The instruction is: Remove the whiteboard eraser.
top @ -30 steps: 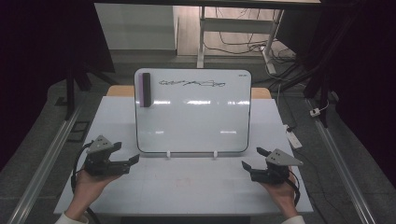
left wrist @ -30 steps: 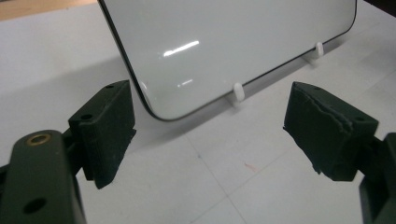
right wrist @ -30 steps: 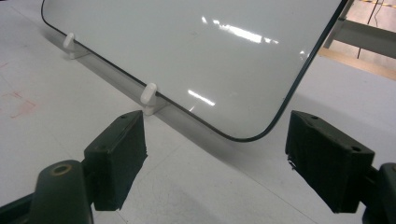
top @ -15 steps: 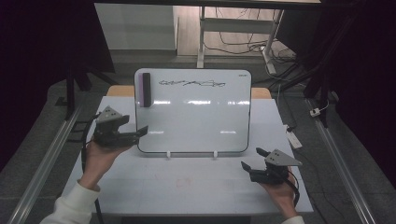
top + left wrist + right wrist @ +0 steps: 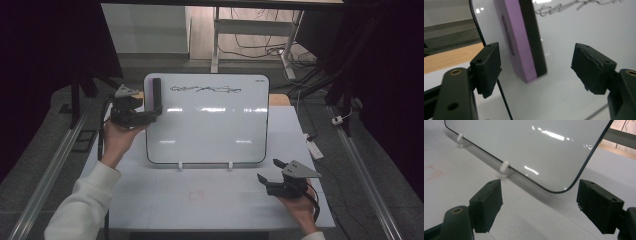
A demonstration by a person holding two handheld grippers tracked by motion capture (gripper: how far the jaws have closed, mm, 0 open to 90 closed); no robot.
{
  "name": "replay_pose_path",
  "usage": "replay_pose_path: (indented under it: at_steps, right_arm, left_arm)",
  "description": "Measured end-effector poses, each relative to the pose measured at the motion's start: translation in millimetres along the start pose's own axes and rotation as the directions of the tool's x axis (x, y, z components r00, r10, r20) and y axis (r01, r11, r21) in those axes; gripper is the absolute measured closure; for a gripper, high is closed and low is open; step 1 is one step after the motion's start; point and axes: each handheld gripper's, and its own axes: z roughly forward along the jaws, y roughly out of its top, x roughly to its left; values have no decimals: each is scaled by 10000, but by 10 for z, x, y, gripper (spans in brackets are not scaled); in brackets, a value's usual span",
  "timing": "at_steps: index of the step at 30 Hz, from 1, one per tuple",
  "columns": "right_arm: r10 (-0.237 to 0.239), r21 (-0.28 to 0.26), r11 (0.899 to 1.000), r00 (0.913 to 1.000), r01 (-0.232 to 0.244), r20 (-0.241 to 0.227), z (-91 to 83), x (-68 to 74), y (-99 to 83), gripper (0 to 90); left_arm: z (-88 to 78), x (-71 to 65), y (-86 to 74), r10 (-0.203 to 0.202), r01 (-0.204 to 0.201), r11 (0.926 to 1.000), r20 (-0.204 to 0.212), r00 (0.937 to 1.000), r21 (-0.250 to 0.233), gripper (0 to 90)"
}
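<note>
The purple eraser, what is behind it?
Behind the purple eraser is the whiteboard; the eraser sits against its upper left part, beside black scribbles. The patch of board right under the eraser is covered, so any marks there cannot be seen.

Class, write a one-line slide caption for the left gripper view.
Open left hand-held gripper approaches the purple eraser stuck on the whiteboard.
</note>
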Motion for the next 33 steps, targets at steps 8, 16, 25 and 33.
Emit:
replay_pose_path:
  at_steps: [8, 16, 25, 33]
  right_arm:
    - [-57, 59, 10000, 10000, 57, 61, -1, -1, -14, 199]
    - [3, 125, 9999, 9999, -4, 117, -8, -1, -31, 198]
    - [-23, 152, 9999, 9999, 21, 142, 0, 7, -34, 199]
    - [-80, 97, 9999, 9998, 78, 166, -1, 12, -24, 199]
  left_arm:
    - [166, 89, 178, -269, 260, 9995, -520, 9983, -178, 327]
    - [230, 117, 240, -413, 399, 9989, -586, 9974, -247, 415]
    - [279, 82, 281, -315, 301, 9993, -685, 9972, -209, 502]
    - [302, 52, 305, -473, 461, 9988, -983, 9940, -142, 554]
